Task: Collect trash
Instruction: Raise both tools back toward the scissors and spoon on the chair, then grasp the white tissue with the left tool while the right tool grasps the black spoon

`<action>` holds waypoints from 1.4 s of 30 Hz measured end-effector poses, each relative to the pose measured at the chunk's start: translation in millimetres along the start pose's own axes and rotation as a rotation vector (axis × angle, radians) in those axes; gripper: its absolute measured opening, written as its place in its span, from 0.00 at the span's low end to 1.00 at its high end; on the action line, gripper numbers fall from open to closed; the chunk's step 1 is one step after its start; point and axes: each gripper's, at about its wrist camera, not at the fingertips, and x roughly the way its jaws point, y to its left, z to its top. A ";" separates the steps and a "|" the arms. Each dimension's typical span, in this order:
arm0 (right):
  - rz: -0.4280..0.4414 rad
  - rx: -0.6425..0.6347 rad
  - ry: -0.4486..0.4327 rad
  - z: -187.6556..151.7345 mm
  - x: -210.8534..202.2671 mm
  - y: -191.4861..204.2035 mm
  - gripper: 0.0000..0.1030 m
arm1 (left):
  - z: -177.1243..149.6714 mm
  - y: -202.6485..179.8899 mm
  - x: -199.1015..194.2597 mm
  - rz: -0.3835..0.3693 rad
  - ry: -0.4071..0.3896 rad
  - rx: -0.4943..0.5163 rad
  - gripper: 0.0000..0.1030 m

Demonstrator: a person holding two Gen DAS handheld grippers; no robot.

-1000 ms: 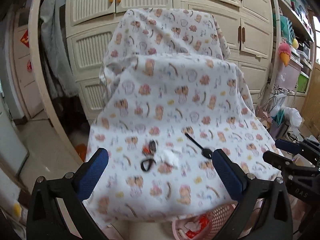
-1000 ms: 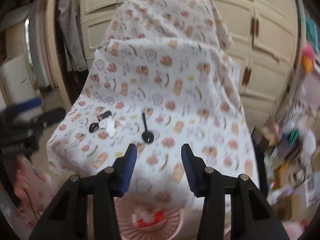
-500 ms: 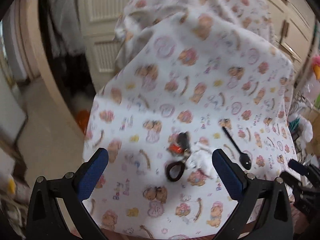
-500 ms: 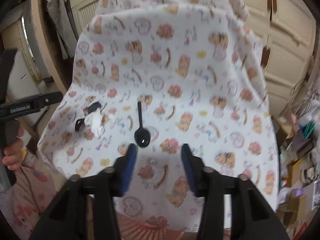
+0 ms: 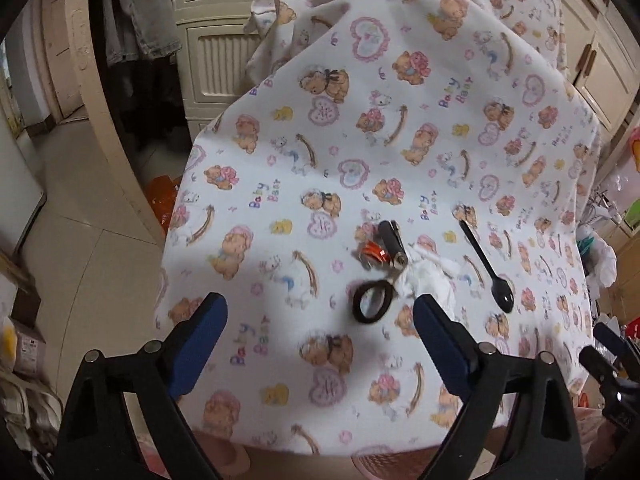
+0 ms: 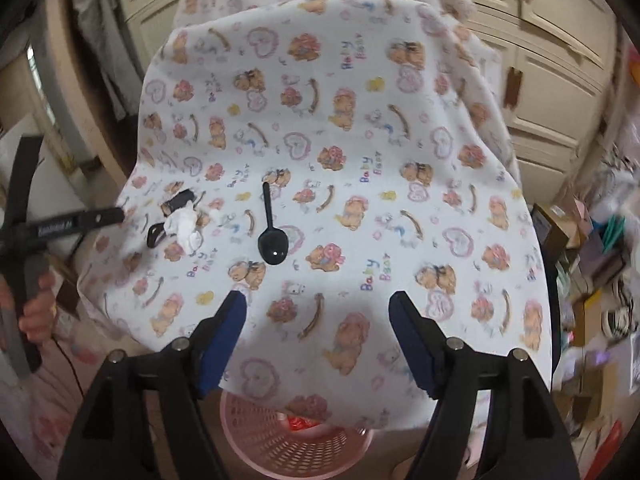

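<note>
On a table under a bear-print cloth (image 5: 360, 160) lie a crumpled white tissue (image 5: 426, 280), a black hair tie (image 5: 372, 303), a small black cylinder with an orange wrapper (image 5: 380, 250) and a black plastic spoon (image 5: 490, 272). My left gripper (image 5: 320, 332) hovers above the cloth just short of the hair tie, its jaws wide and closing, nothing between them. My right gripper (image 6: 316, 328) hangs a little short of the spoon (image 6: 272, 236), its jaws opening and empty. The tissue (image 6: 184, 228) lies left of the spoon, next to the left gripper's finger.
A pink mesh basket (image 6: 260, 436) with something red inside stands on the floor under the table's near edge. Cream cupboards (image 6: 540, 92) back the table. Boxes and clutter (image 6: 592, 248) crowd the right side; tiled floor (image 5: 80, 260) lies to the left.
Both grippers came down and closer to the cloth. The left one swung left over the hair tie and tissue and narrowed slightly. The right one's jaws spread wider near the spoon.
</note>
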 end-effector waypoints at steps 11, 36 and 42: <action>-0.130 -0.042 -0.137 17.8 11.0 2.0 0.82 | 18.0 -49.5 30.6 -0.078 0.017 0.100 0.77; 0.063 0.035 -0.037 29.1 68.0 19.0 0.83 | -4.7 -85.6 23.4 -0.134 -0.001 0.183 0.14; 0.034 -0.021 -0.021 44.8 98.1 34.4 0.62 | 0.2 -63.5 4.0 -0.187 -0.023 0.127 0.14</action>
